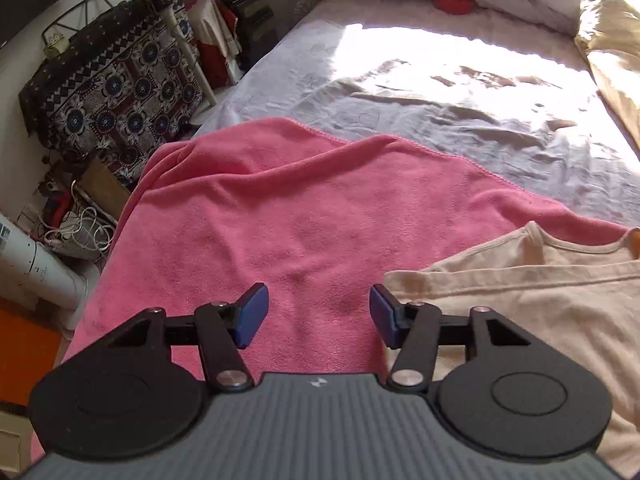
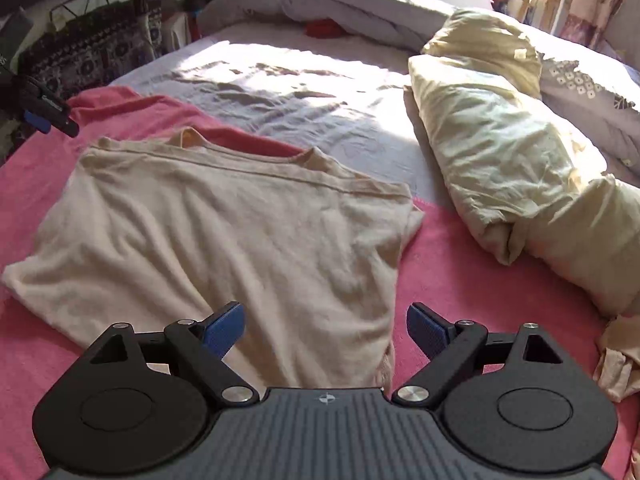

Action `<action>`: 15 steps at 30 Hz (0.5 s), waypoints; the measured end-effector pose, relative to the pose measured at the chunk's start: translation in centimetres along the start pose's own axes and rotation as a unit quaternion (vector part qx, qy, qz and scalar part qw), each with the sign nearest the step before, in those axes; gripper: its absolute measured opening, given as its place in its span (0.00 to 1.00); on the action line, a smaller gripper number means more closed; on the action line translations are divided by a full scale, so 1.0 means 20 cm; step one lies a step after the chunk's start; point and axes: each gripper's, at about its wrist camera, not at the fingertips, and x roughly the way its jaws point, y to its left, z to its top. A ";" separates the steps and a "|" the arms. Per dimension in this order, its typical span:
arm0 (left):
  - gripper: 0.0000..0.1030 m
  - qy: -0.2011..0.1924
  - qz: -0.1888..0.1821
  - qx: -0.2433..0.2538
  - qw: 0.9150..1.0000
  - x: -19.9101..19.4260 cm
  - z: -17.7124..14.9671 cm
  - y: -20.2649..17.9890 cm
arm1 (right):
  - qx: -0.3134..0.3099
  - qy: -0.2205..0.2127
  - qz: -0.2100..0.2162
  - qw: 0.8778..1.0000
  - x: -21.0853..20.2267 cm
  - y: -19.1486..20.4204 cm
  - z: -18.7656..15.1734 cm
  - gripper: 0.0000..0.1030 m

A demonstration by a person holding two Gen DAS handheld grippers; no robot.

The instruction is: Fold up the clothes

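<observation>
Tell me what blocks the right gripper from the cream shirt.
Nothing visible does. The right gripper hangs open directly above the cream shirt, which lies spread on the pink towel; the yellow bedding lies off to the side.

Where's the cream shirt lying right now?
The cream shirt lies on the pink blanket, center-left in the right wrist view, left of the pale yellow bedding.

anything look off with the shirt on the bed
The shirt lies skewed on the pink towel, wrinkled, its right edge tucked under unevenly. A small red thing sits alone by the far bedding.
</observation>
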 end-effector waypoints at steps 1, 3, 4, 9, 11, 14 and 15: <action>0.59 0.000 -0.019 0.018 1.000 -0.02 -0.03 -0.06 | 0.000 -0.006 0.014 1.000 0.04 0.03 0.03 0.86; 0.61 0.009 -0.052 0.053 0.997 -0.03 -0.12 -0.18 | -0.001 -0.016 0.043 0.999 0.13 0.08 0.10 0.86; 0.62 0.020 -0.053 0.072 0.996 0.00 -0.17 -0.24 | -0.005 -0.013 0.051 0.999 0.18 0.10 0.11 0.86; 0.71 0.028 -0.015 0.128 0.991 0.08 -0.40 -0.34 | -0.039 0.048 0.036 0.997 0.34 0.03 -0.04 0.86; 0.76 0.027 0.001 0.138 0.990 0.07 -0.41 -0.30 | -0.039 0.044 0.032 0.998 0.27 -0.07 -0.14 0.86; 0.79 0.030 0.039 0.135 0.990 0.06 -0.39 -0.19 | 0.008 0.073 -0.002 0.997 0.18 -0.26 -0.26 0.89; 0.77 0.032 0.056 0.133 0.989 0.05 -0.39 -0.15 | 0.035 0.080 -0.014 0.996 0.14 -0.31 -0.30 0.89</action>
